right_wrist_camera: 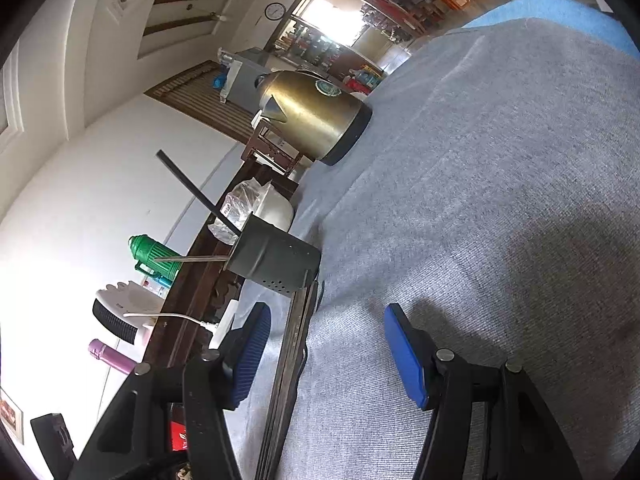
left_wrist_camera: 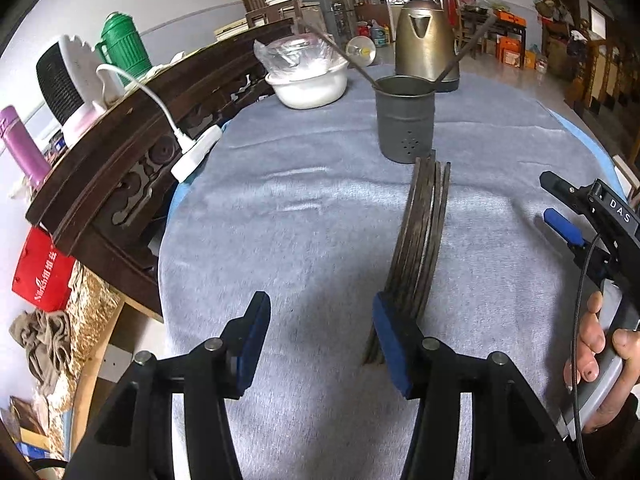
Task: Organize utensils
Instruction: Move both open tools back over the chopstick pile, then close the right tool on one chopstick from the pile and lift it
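The left gripper [left_wrist_camera: 316,344] stands wide open over the grey cloth [left_wrist_camera: 280,240], gripping nothing; the bundle of dark chopsticks [left_wrist_camera: 420,248] lies just beside its right pad, running away from it. The right gripper [right_wrist_camera: 328,356] is open too, turned on its side, with the same chopsticks [right_wrist_camera: 292,360] lying between its pads but not clamped. Beyond the bundle's far end stands the grey holder [left_wrist_camera: 404,120], two chopsticks already leaning inside. Farther still sit a white bowl [left_wrist_camera: 308,84] and a brass kettle [left_wrist_camera: 424,44].
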Demonstrator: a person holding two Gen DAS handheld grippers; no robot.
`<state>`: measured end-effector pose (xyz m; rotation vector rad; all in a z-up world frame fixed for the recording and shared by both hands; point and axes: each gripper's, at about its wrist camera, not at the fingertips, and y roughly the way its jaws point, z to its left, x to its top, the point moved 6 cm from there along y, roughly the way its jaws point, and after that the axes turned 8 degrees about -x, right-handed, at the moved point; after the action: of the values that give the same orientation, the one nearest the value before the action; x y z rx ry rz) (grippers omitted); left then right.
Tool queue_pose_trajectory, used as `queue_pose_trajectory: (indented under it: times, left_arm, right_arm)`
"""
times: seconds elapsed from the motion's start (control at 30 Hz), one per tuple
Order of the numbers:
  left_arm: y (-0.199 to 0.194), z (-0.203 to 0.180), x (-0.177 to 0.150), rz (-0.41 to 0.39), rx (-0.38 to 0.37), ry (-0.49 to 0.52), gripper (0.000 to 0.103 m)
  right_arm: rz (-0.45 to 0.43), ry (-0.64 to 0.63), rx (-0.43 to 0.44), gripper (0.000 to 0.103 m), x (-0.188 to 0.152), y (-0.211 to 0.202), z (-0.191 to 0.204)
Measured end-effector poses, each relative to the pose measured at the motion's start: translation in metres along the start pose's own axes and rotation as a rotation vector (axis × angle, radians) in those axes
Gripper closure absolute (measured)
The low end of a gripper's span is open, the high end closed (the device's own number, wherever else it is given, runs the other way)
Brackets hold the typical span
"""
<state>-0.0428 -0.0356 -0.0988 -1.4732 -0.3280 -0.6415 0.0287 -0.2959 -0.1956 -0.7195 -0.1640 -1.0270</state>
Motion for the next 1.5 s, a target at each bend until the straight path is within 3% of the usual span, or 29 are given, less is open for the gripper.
queue_pose_trajectory:
  times: [0.43,0.8,0.87,1.07,1.3,1.5]
  left_arm:
    - [0.014,-0.002,0.033,-0.043,-0.066,0.006,0.049]
    - [0.044,-0.017,0.05,-0.028,-0.188,0.033,0.049]
    - [0.046,-0.016,0.05,-0.027,-0.199,0.047,0.049]
    - [0.059,-0.002,0.043,-0.006,-0.211,0.109,0.049]
    - [0.074,0.026,0.033,0.028,-0.279,0.042,0.049]
    - [0.078,0.046,0.026,0.051,-0.339,0.011,0.049]
  right_arm:
    - [-0.034,-0.054,-0.029,0.04,-0.001,-0.003,0.006]
    - [-0.067,-0.111,-0.073,0.041,-0.002,-0.007,0.01]
    - [-0.066,-0.108,-0.081,0.046,-0.002,-0.007,0.009]
    - [-0.014,-0.079,-0.121,0.058,-0.005,-0.004,0.014]
    - [0.122,-0.168,-0.193,0.067,-0.019,0.026,0.058]
    - [0.218,-0.249,-0.317,0.082,-0.043,0.062,0.077]
